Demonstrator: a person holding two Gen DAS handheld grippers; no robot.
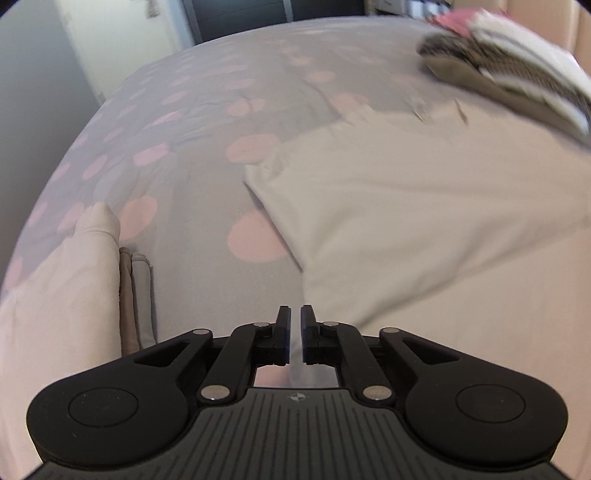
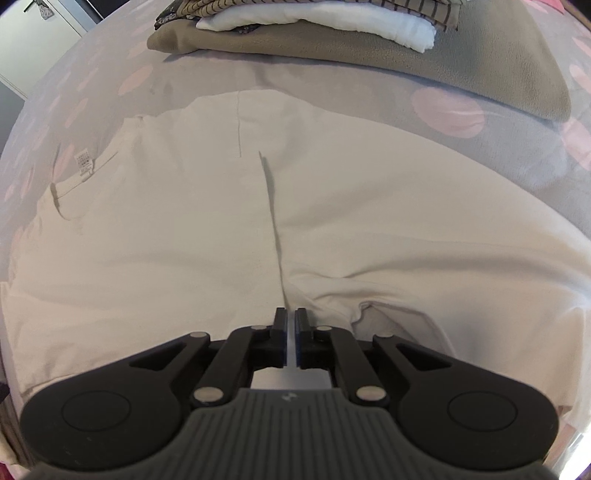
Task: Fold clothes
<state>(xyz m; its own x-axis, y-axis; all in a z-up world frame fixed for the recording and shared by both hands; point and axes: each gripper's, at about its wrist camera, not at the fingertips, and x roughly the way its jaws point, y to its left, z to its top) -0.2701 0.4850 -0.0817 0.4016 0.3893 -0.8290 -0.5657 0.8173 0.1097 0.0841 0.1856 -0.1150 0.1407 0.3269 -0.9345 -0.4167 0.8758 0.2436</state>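
Cream garment [image 2: 221, 229] spread flat on the spotted bed [image 1: 177, 122], near a stack [image 2: 314, 26] of folded clothes. Left tool [image 1: 295, 317] nearly together, gripping nothing visible. Right tool [image 2: 290, 319] nearly together over the garment's seam.

Left wrist view: stack of clothes [image 1: 517, 62] at top right motion-blurred, patterns unreadable, cut by frame edge. Folded pale garment [image 1: 62, 288] at lower left cut by edge. Right wrist view: care label [image 2: 83, 161] on cream garment [image 2: 184, 229], print too small to read. Pile of folded clothes [image 2: 332, 40] cropped at top. Fabric between either gripper's near-closed fingers: cannot tell
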